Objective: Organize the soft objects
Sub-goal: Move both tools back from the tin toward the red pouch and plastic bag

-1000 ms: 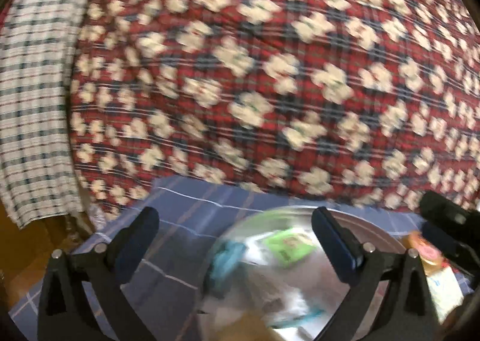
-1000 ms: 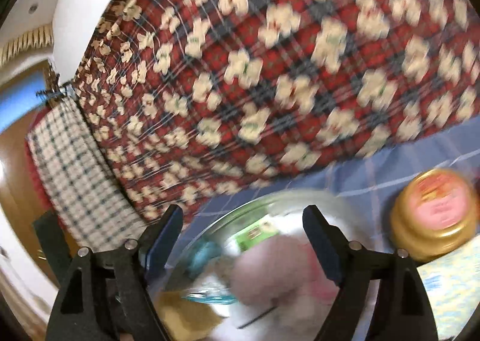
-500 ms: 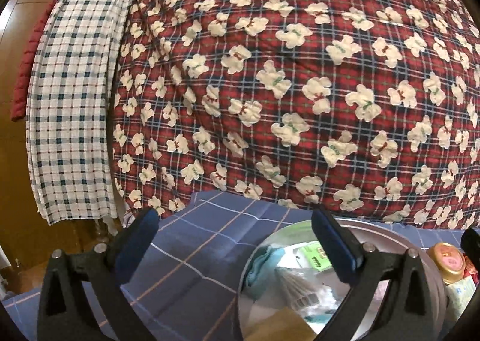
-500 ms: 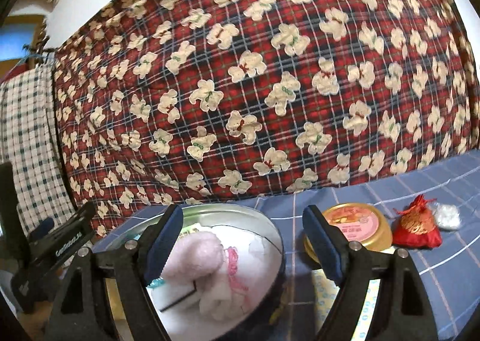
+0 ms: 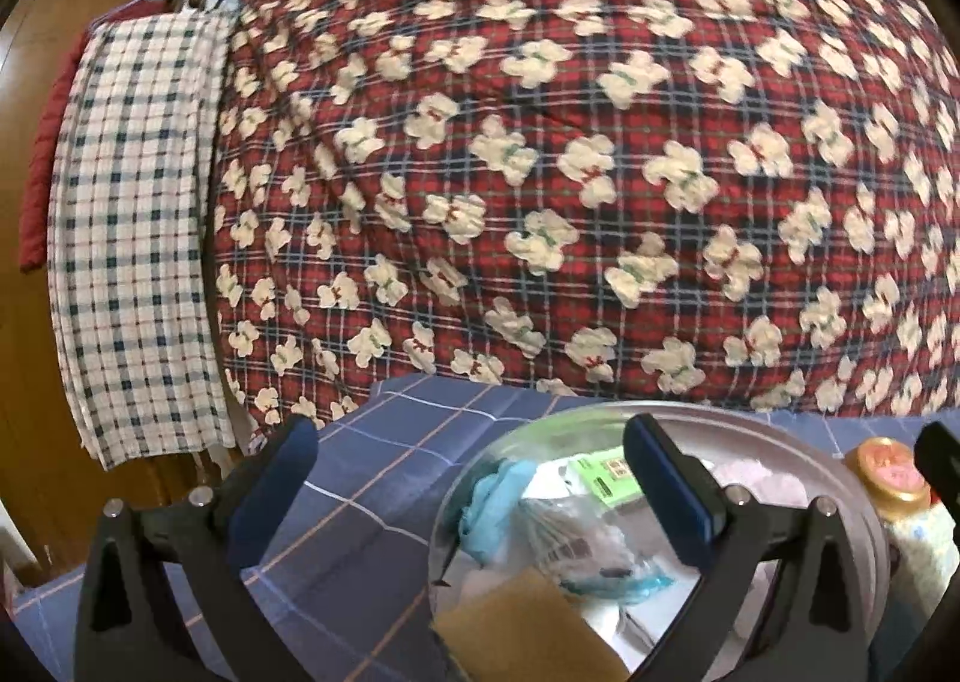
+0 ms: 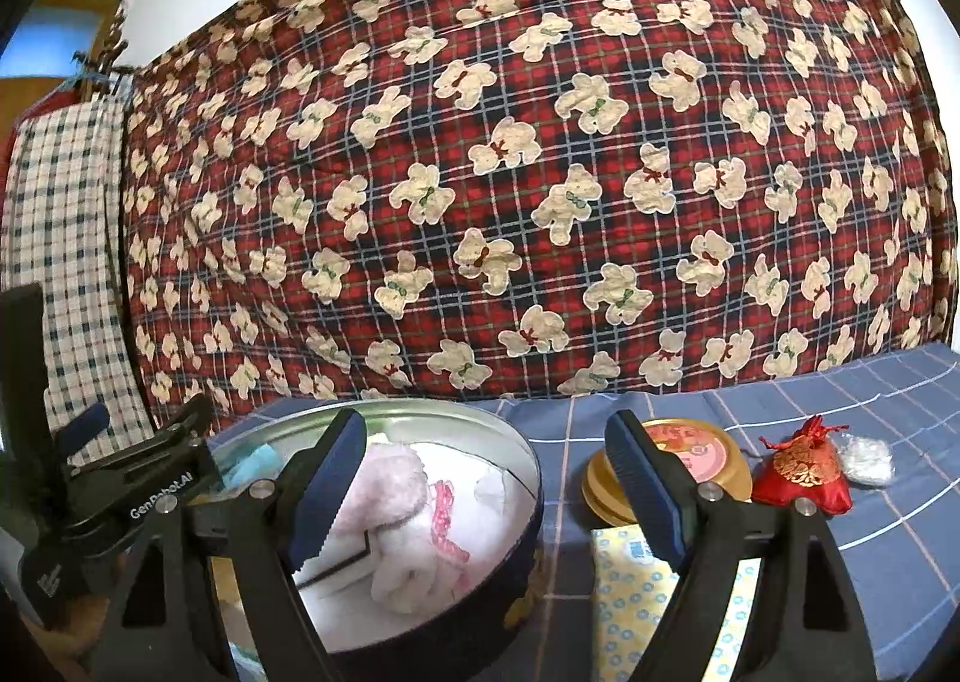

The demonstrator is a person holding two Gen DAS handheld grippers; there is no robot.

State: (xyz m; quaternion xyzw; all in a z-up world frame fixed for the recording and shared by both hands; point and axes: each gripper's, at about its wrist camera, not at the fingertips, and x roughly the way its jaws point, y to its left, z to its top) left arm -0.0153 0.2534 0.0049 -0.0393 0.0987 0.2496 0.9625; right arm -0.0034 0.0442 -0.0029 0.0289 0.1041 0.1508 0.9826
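Two black grippers, left gripper (image 5: pixel 468 478) and right gripper (image 6: pixel 486 460), jaws apart and empty; "GenRobot.AI" marks the left. Round metal tin (image 6: pixel 528 478) of soft items at six o'clock, sharper and less tilted than before.

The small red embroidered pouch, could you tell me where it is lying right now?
In the right wrist view the small red embroidered pouch lies on the blue checked sheet at right, between the round gold lid and a white fluffy wad.
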